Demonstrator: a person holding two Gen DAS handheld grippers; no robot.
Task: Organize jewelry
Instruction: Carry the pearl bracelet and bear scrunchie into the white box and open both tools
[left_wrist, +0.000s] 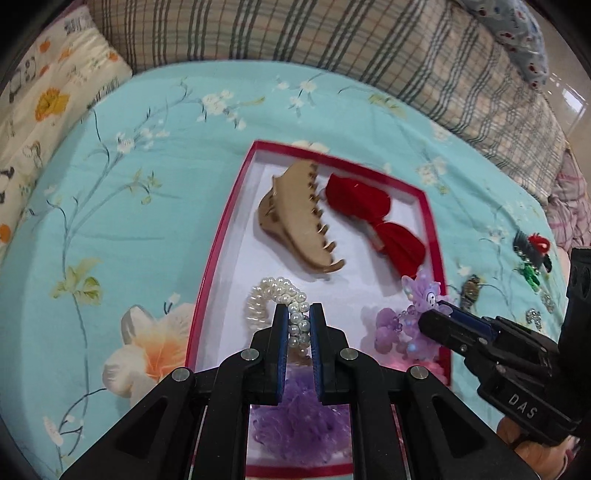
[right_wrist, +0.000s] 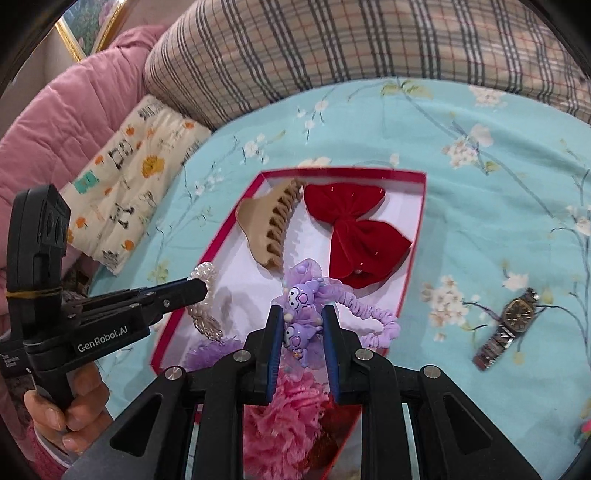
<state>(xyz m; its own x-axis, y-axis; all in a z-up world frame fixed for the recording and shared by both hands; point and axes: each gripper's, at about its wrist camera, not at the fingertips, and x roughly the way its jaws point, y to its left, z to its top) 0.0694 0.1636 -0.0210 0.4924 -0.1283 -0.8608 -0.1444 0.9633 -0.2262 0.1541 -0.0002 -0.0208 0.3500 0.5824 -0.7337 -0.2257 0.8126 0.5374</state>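
A red-rimmed box (left_wrist: 221, 236) (right_wrist: 415, 236) with a white floor lies on the bed. It holds a beige claw clip (left_wrist: 295, 221) (right_wrist: 271, 227) and a red bow (left_wrist: 373, 214) (right_wrist: 354, 232). My left gripper (left_wrist: 300, 310) (right_wrist: 201, 290) is shut on a pearl bracelet (left_wrist: 275, 291) (right_wrist: 203, 271) over the box's near left part. My right gripper (right_wrist: 302, 314) (left_wrist: 441, 312) is shut on a purple cartoon hair tie (right_wrist: 306, 299) (left_wrist: 421, 295), whose scrunchy loop (right_wrist: 373, 317) hangs over the box's right side.
A purple fluffy scrunchie (left_wrist: 299, 417) (right_wrist: 207, 349) and a pink fluffy one (right_wrist: 288, 417) lie at the box's near end. A wristwatch (right_wrist: 511, 325) (left_wrist: 469, 291) lies on the teal floral sheet right of the box, with small hair clips (left_wrist: 532, 254) beyond. Plaid bedding and pillows lie behind.
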